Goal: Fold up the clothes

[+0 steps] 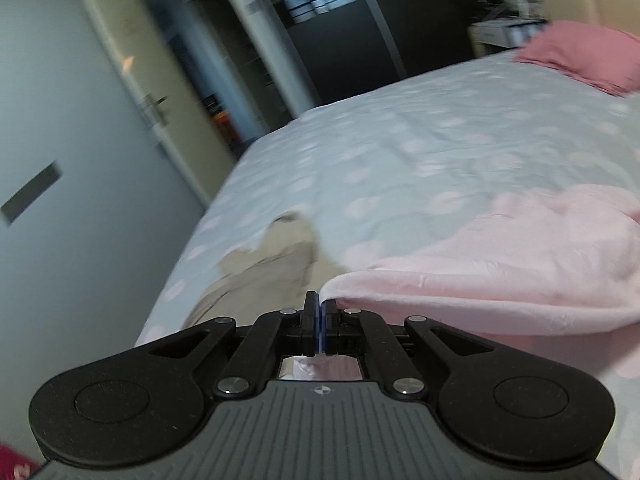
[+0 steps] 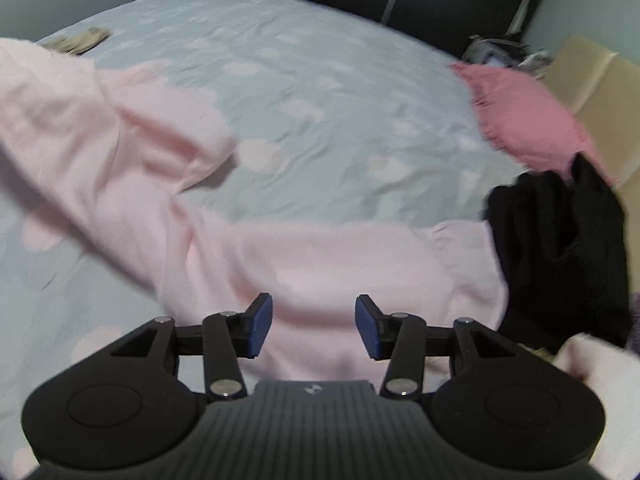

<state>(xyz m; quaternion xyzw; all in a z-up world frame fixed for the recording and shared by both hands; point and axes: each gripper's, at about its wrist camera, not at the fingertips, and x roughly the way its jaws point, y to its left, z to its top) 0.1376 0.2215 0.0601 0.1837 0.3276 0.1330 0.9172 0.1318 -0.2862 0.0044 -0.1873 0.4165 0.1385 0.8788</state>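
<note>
Pinching a corner of the pink garment [image 1: 500, 272] in my clamped left gripper [image 1: 319, 304], lifted off the bed [image 1: 400, 140]. My right gripper [image 2: 314, 326] hangs released just above the hem. Cloth runs long from right gripper diagonally up-left toward the left one.

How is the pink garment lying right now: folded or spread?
Neither: the pink garment is bunched, partly lifted. The left gripper pinches one edge above the bed; the right gripper is open.
</note>
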